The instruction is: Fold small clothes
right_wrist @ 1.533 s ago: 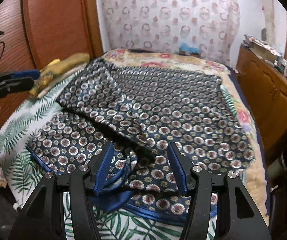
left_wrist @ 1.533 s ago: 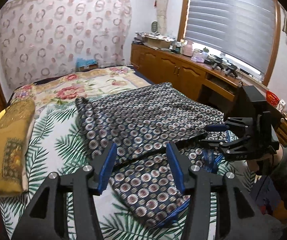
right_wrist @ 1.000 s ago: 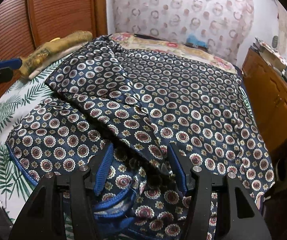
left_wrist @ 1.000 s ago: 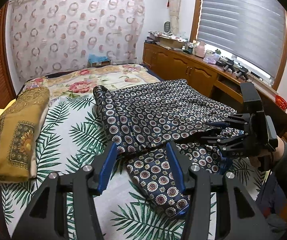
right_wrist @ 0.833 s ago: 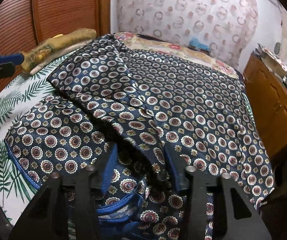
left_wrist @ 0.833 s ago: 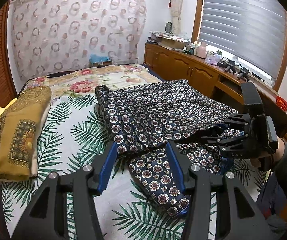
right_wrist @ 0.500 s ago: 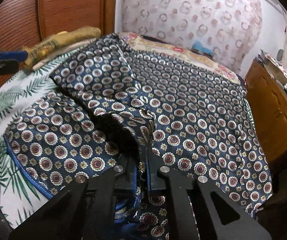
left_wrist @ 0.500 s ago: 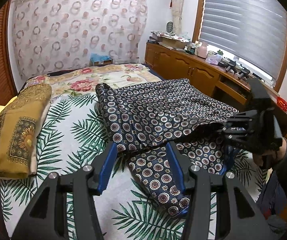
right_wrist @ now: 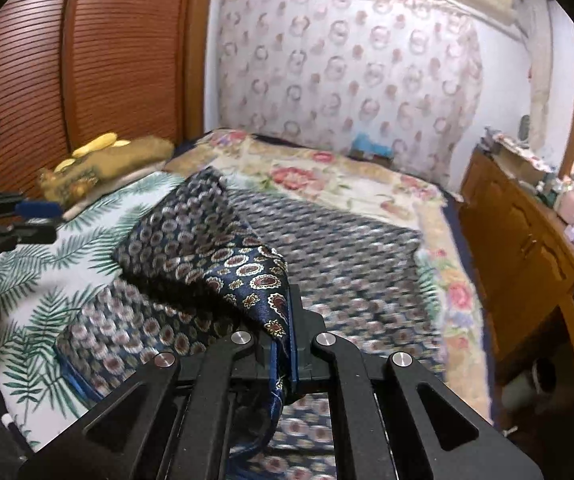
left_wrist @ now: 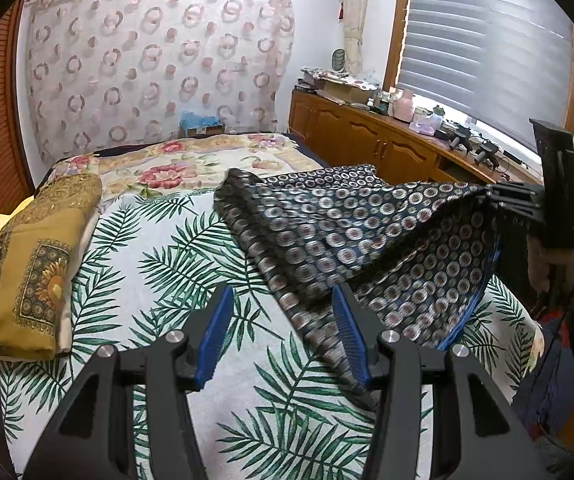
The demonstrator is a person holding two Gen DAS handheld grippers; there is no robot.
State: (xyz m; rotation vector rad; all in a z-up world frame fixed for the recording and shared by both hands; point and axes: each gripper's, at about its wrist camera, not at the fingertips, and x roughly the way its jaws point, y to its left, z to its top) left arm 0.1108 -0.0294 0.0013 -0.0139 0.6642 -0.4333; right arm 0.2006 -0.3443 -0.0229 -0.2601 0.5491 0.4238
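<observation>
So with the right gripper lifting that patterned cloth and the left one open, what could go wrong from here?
1. The right gripper pinches only one edge of the navy medallion-print garment; the silky-looking fabric could slip out as it is raised.
2. The rest of the garment drags on the palm-leaf sheet, so earlier folds may come undone.
3. The left gripper is open and holds nothing, so the lower layer is unpinned.
</observation>
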